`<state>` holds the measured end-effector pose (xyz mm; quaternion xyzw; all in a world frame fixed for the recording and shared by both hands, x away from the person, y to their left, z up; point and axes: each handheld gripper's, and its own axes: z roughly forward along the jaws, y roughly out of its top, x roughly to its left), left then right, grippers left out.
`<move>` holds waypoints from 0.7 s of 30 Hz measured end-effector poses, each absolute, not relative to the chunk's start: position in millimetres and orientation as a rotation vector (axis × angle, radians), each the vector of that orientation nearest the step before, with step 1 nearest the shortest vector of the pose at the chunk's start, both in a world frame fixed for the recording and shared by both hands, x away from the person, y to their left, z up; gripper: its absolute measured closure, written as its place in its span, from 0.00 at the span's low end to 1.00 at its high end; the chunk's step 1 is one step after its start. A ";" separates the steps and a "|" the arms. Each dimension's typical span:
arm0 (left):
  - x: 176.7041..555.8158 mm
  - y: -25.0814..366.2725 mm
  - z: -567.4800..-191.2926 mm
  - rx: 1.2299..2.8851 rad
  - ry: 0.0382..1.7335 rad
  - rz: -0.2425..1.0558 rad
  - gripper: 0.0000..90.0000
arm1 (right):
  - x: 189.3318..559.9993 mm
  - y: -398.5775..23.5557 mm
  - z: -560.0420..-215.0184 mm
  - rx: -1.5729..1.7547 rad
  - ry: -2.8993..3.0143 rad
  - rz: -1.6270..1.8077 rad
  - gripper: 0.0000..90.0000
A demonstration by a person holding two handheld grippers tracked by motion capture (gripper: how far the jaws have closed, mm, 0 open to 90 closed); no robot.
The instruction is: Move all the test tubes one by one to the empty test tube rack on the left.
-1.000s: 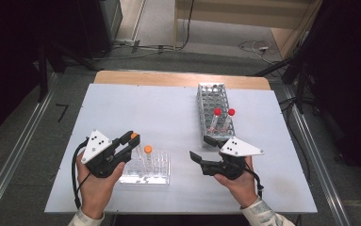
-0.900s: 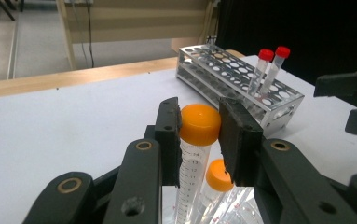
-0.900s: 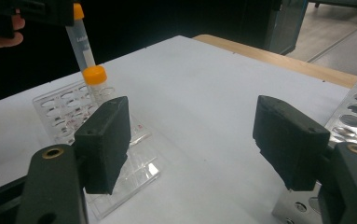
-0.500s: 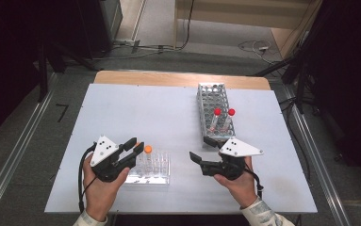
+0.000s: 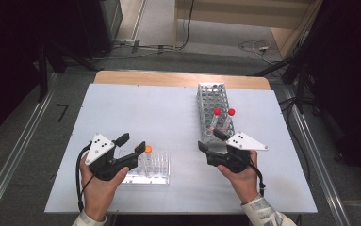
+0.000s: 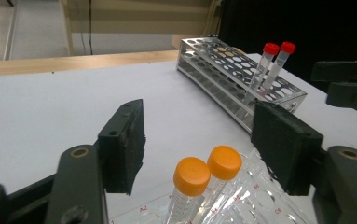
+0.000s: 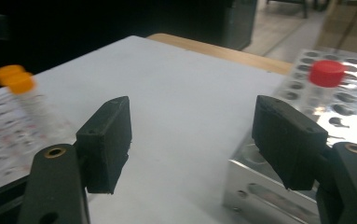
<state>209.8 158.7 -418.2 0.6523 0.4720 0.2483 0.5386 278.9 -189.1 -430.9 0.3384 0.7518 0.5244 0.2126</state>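
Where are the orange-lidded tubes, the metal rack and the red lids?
Orange-lidded tubes (image 6: 192, 176), left gripper view, on the nearer lid.
Metal rack (image 5: 208, 96), high view, on its holed top.
Red lids (image 6: 271, 48), left gripper view, on the left lid.

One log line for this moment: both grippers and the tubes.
left gripper: just opened, around orange-capped tubes in clear rack | right gripper: open, empty, beside metal rack

Seen from above: a pale grey rectangular table (image 5: 168, 113) with a wooden far edge. Near the front left, a clear plastic tube rack (image 5: 153, 167) holding an orange-capped tube (image 5: 148, 149). Just beside it, the left gripper (image 5: 130, 143), jaws just opened, nothing between them. Toward the right, a long metal perforated rack (image 5: 212, 101) carrying two red-capped tubes (image 5: 217, 115). Beside its near end, the right gripper (image 5: 208, 140), jaws apart and empty.
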 end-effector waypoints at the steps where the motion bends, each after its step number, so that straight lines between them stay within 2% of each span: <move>1: 209.8 159.1 -418.0 1.550 1.124 0.592 0.37 | 282.0 -190.7 -431.2 0.959 2.074 1.446 0.30; 8: 209.9 161.0 -417.4 1.527 1.141 0.627 0.28 | 306.7 -201.8 -435.6 1.078 1.983 1.372 0.31; 21: 209.2 162.6 -417.1 1.522 1.143 0.630 0.28 | 328.2 -221.0 -442.6 1.176 1.898 1.257 0.35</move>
